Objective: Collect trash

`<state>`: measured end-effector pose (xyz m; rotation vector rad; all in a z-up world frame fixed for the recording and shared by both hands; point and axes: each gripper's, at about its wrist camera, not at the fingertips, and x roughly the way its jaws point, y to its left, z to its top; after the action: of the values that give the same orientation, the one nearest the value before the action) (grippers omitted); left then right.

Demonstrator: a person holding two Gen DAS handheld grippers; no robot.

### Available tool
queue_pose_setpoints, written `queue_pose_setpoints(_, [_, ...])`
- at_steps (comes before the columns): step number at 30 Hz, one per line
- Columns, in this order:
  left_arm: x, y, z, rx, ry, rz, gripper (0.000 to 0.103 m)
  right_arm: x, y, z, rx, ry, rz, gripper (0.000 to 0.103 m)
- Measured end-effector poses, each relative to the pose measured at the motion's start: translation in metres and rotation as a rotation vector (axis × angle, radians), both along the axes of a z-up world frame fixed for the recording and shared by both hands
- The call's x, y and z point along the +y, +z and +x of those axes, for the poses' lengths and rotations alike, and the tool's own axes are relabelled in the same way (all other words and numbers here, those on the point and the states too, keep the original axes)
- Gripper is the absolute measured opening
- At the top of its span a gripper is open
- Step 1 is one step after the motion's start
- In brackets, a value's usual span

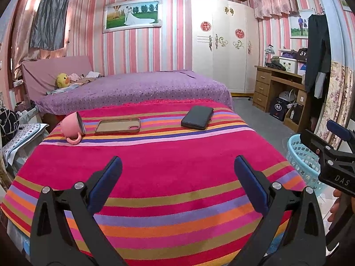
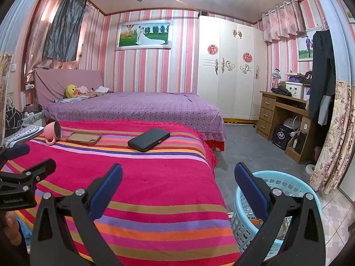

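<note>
Hovering over the striped blanket (image 1: 155, 166) with fingers spread apart and nothing between them, the left tool (image 1: 177, 177) and right tool (image 2: 177, 184) face a tipped pink mug (image 1: 72, 128), phone case (image 1: 118, 126) and black wallet (image 1: 197, 117) — the blue basket (image 2: 288, 184) stands on the floor just beside the bed.

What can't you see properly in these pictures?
- Basket inside: right wrist view, the finger and the rim hide its bottom; left wrist view, the right gripper covers part of it.
- Mug inside: it lies tipped over, its mouth turned sideways in both views.
- Desk clutter: too small to name.
- The person: only a hand shows at the picture's edge.
</note>
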<state>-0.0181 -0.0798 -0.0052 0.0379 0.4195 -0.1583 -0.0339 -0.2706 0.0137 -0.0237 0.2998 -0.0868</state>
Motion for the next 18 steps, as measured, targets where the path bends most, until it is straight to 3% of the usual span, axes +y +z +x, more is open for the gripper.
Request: queue_pose_setpoints(18, [0.0027,-0.002,0.0005,-0.008,0.005,-0.002,0.097,0.0027,0.0017,0.0004,-0.004,-0.003,0.002,0.098])
